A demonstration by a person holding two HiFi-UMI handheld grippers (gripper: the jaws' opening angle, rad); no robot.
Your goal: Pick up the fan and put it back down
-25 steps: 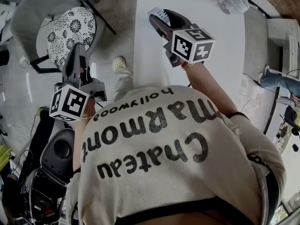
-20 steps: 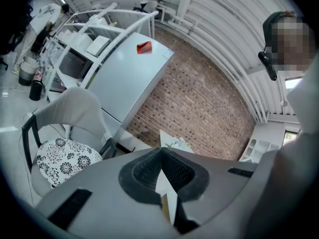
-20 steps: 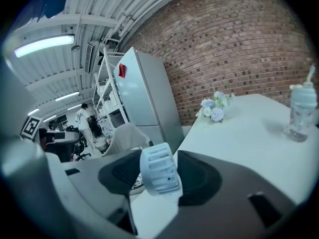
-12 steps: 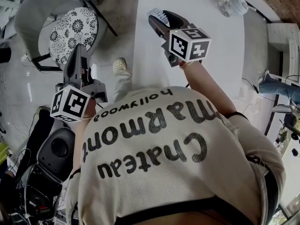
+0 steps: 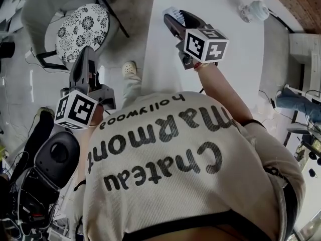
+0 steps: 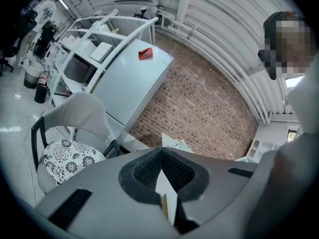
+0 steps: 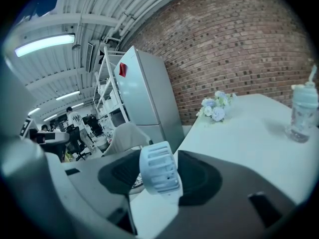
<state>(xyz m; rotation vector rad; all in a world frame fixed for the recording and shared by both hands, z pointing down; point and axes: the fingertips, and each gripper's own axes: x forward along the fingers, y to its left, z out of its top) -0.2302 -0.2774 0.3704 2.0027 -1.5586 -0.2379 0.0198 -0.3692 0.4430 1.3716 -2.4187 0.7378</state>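
Observation:
The fan (image 5: pixel 173 15) is small, pale and slatted. My right gripper (image 5: pixel 176 21) is shut on it over the left part of the white table (image 5: pixel 215 59). In the right gripper view the fan (image 7: pixel 159 169) stands upright between the two dark pads, which press on its sides. Whether its base touches the table (image 7: pixel 249 138) I cannot tell. My left gripper (image 5: pixel 84 51) hangs off the table's left side, over the floor near a chair. Its pads (image 6: pixel 144 166) meet at the tips with nothing between them.
A chair with a flower-patterned cushion (image 5: pixel 80 31) stands left of the table, ahead of the left gripper. A pale bottle (image 7: pixel 302 111) and a flower bunch (image 7: pixel 215 106) stand further along the table. A black bag (image 5: pixel 55 159) lies on the floor at lower left.
The left gripper has edged slightly forward and up. The right gripper has stayed put with the fan still in its jaws.

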